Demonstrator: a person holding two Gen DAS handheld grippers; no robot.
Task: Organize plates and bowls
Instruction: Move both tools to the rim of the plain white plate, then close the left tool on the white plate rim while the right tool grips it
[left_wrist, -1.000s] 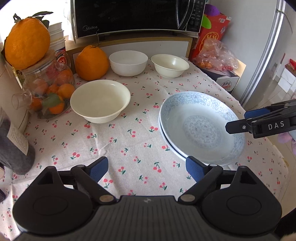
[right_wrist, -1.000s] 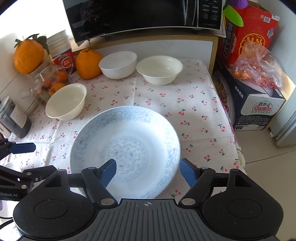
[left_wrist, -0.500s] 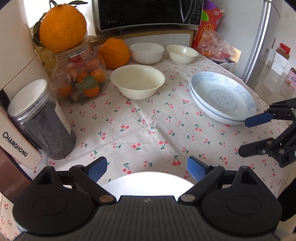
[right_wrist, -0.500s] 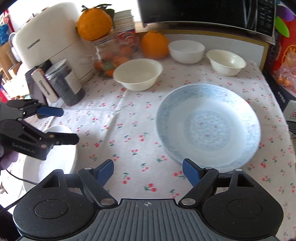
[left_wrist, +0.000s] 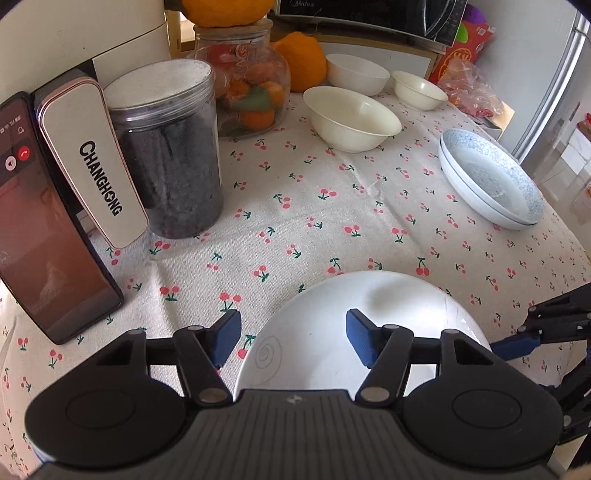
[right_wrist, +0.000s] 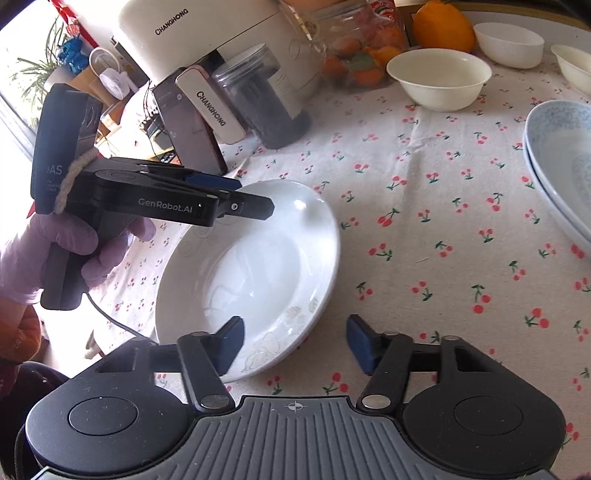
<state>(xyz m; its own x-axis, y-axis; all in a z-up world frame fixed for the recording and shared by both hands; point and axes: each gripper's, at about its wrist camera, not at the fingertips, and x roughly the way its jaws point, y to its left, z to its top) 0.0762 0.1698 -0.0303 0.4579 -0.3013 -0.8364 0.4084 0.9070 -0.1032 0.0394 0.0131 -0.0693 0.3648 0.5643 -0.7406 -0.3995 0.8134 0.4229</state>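
A plain white plate (left_wrist: 373, 295) (right_wrist: 258, 266) lies on the cherry-print tablecloth (left_wrist: 314, 221) near the front edge. My left gripper (left_wrist: 293, 339) straddles its left rim. Its jaws are closing, and the pads stand clear of the rim. My right gripper (right_wrist: 295, 343) straddles the opposite rim, also closing, pads apart from it. Each gripper shows in the other's view: the left gripper (right_wrist: 247, 195) and the right gripper (left_wrist: 517, 343). Two stacked blue-patterned plates (left_wrist: 491, 181) (right_wrist: 561, 155) sit at the right. Three bowls stand behind: cream (left_wrist: 351, 118), white (left_wrist: 356, 74), small (left_wrist: 419, 90).
At the left stand a propped phone (left_wrist: 44, 221), a white Changhong device (left_wrist: 92, 158), a jar of dark contents (left_wrist: 170, 147) and a glass jar of fruit (left_wrist: 251, 88). An orange (left_wrist: 303, 61) and a microwave (left_wrist: 369, 14) are at the back. A gloved hand (right_wrist: 48, 251) holds the left gripper.
Both grippers have swung left from the blue-patterned plates to the white plate. Both pairs of jaws have narrowed around its rim.
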